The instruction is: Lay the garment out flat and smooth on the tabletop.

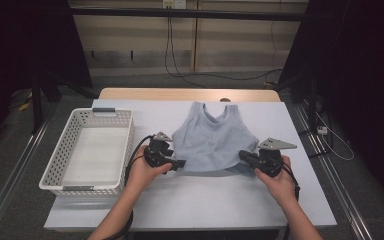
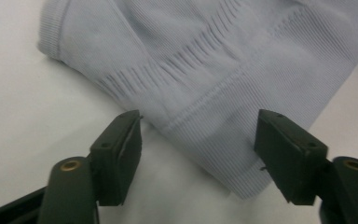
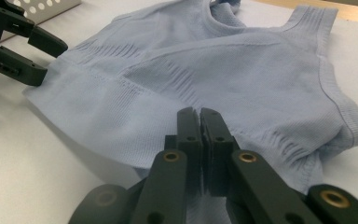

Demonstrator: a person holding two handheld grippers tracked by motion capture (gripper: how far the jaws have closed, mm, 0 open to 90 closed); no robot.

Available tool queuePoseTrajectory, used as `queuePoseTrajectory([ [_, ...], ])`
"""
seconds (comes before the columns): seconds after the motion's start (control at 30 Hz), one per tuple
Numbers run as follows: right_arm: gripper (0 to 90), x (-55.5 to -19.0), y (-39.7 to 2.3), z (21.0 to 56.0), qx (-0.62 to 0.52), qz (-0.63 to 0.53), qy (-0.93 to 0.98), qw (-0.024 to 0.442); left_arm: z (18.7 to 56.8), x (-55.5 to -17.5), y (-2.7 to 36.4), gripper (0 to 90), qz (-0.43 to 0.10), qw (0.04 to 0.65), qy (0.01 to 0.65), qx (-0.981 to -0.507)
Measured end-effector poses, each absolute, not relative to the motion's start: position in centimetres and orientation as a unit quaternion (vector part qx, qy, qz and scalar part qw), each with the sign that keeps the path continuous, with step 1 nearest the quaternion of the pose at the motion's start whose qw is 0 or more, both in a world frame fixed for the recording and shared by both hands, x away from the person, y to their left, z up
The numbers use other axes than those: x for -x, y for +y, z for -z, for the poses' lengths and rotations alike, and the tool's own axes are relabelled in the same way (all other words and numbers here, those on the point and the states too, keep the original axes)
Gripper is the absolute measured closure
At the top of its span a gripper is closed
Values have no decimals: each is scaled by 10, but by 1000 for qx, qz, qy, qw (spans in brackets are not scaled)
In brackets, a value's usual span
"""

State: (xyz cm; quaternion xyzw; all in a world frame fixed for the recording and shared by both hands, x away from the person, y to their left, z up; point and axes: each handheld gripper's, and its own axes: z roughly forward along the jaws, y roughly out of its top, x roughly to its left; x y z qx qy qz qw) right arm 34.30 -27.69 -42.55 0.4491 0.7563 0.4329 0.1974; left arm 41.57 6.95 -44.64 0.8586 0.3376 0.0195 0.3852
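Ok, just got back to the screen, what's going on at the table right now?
A person is working on a light blue tank top spread on the table, a gripper in each hand. The right gripper is shut on the top's bottom hem at one corner. The left gripper has its jaws open on either side of the other hem corner, not pinching it. A white basket stands to the left.

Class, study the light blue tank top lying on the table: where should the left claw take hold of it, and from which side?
Grip the tank top at its ribbed bottom hem corner, coming in low from the near left. That corner juts out flat between the left claw's open jaws, mirroring the right claw, already shut on the opposite hem.
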Motion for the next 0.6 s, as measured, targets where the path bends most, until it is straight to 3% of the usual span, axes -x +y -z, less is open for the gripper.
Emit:
queuePoseTrajectory([
  [0.2, 882, -343, -276, 428, -449, -422, 763, 195, 451, -415, 67, 459, -17, 374, 337, -864],
  [0.4, 882, -345, -277, 428, -455, -428, 755, 198, 452, -415, 69, 665, -20, 370, 341, -864],
  [0.47, 882, -346, -276, 428, -456, -427, 755, 200, 451, -415, 68, 811, -11, 369, 350, -861],
  [0.6, 882, -346, -277, 427, -455, -429, 754, 202, 445, -415, 69, 869, 3, 372, 368, -852],
])
